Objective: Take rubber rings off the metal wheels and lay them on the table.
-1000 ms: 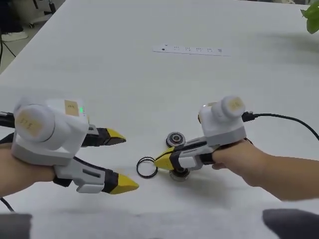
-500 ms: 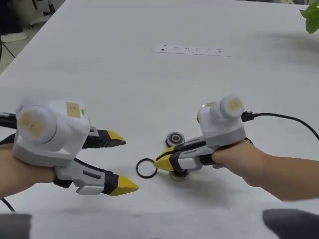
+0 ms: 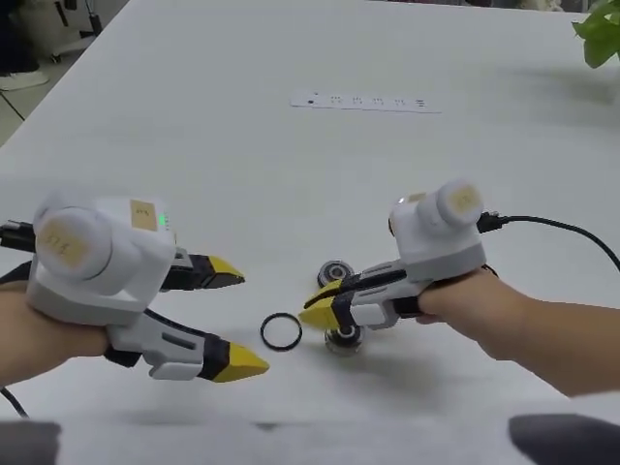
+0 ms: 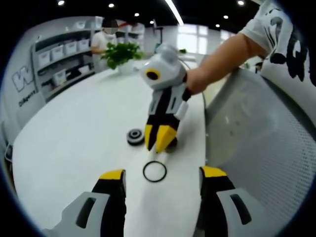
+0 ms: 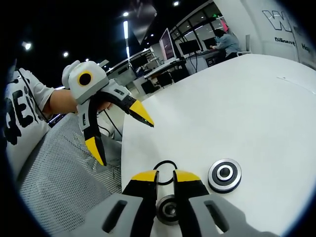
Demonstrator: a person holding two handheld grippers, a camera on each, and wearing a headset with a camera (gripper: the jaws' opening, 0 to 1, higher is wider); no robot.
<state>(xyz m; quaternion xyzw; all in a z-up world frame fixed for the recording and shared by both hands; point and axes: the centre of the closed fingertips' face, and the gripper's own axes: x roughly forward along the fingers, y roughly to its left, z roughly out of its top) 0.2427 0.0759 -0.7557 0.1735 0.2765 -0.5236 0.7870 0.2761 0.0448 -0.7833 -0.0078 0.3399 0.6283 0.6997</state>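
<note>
White table, rubber ring lying flat

The left gripper gapes wide — the right gripper nearly closed.

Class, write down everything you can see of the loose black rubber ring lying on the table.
The rubber ring is a thin, black, closed loop, smooth and matte-looking, lying flat on the white table. It is loose, mounted on nothing. It sits between the open left gripper and the right gripper, just off the right one's tips; the left gripper view shows a gap there. Only the table touches it.
</note>
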